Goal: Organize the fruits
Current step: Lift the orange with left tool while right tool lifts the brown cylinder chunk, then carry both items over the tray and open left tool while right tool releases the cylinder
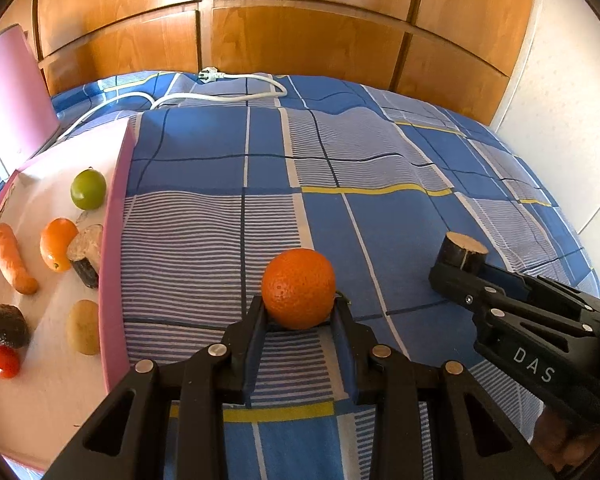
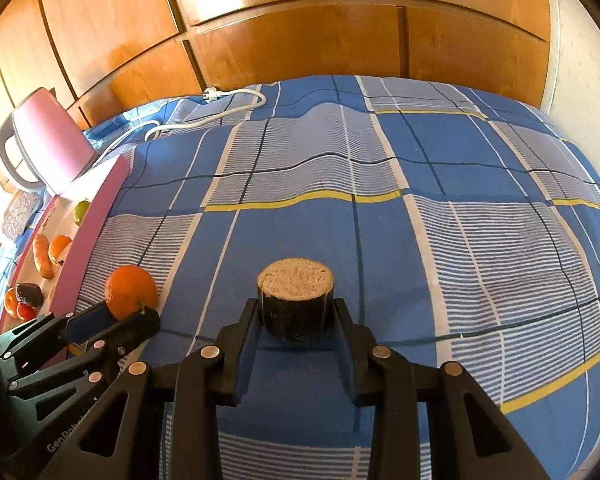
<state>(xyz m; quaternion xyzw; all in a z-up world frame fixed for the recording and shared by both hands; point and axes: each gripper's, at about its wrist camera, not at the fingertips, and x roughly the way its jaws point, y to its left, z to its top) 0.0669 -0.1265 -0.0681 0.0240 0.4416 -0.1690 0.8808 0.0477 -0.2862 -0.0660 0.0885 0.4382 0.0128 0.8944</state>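
Left gripper (image 1: 299, 312) clamps orange (image 1: 299, 288), right gripper (image 2: 296, 316) clamps dark stub (image 2: 296, 304); both lifted over bedspread (image 1: 380, 152), likely bound for pink tray (image 1: 114, 240).

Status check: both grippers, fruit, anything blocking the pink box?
Left gripper shut on orange. Right gripper shut on dark cut chunk. Pink box at left, already holding produce. Nothing between them and the box.
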